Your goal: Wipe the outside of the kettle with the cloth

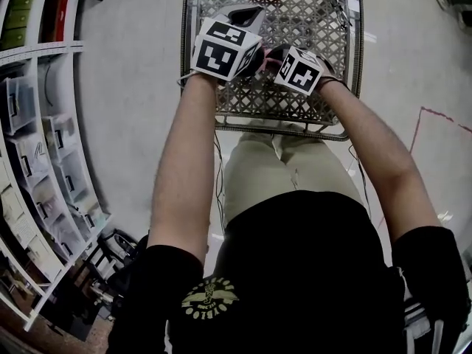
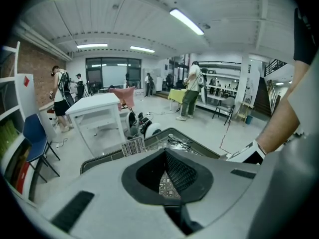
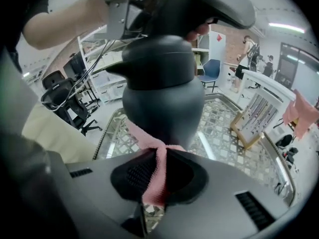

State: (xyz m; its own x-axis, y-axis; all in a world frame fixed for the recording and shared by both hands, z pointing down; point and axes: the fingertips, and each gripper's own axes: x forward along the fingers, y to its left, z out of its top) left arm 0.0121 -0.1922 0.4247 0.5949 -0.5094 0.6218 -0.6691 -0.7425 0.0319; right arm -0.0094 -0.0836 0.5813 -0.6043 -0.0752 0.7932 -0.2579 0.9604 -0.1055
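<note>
Arms (image 1: 181, 168) outstretched, right hand-held gripper (image 3: 157, 158) clamped beside the left hand-held gripper (image 2: 166, 158).

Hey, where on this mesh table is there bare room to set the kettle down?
Bare mesh lies between the kettle and the wooden rack, and a narrower strip on the kettle's other side reaches the table's rim. It is crowded right at the kettle, where the cloth hangs against it.

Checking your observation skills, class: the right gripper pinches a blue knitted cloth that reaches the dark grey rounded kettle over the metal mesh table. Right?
No. The right gripper view shows a pink knitted cloth, not blue; the right gripper pinches it, reaching the dark grey rounded kettle over the metal mesh table.
</note>
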